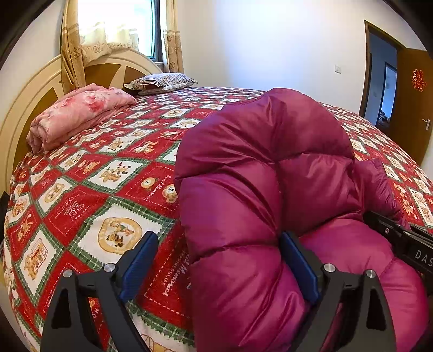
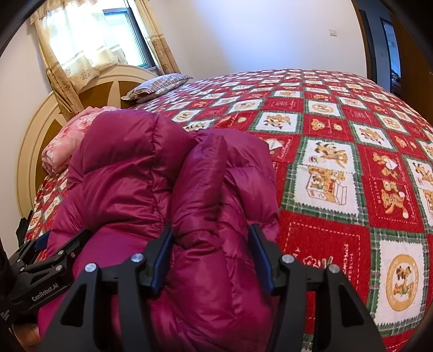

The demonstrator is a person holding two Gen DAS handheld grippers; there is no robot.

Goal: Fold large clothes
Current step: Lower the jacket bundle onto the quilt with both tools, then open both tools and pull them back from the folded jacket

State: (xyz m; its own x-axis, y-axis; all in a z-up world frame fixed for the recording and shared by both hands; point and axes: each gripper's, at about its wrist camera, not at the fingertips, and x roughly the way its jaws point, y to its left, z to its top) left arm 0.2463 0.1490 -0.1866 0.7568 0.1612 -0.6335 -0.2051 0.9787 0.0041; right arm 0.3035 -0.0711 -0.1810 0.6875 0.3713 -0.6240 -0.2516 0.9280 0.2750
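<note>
Right now the left gripper [image 1: 219, 266] is spread wide w/ a puffy fold of the purple jacket [image 1: 259, 173] between its fingers, but not pinched. Right gripper [image 2: 211, 257] is half open around another bulge; grip unclear, can't tell if it's clamped. Jacket sits bunched on the quilt [image 1: 89, 195], near edge. Pink blanket [image 1: 78, 113] at 10 o'clock, pillow [image 1: 162, 82] at 11. Risk: slick fabric could slip out, fold springs back.

White walls [image 1: 270, 40] enclose a bed [image 1: 81, 189] with a red patchwork cover, a cream headboard [image 1: 24, 103], a bright curtained window [image 1: 116, 24] and a brown door [image 1: 411, 103].
</note>
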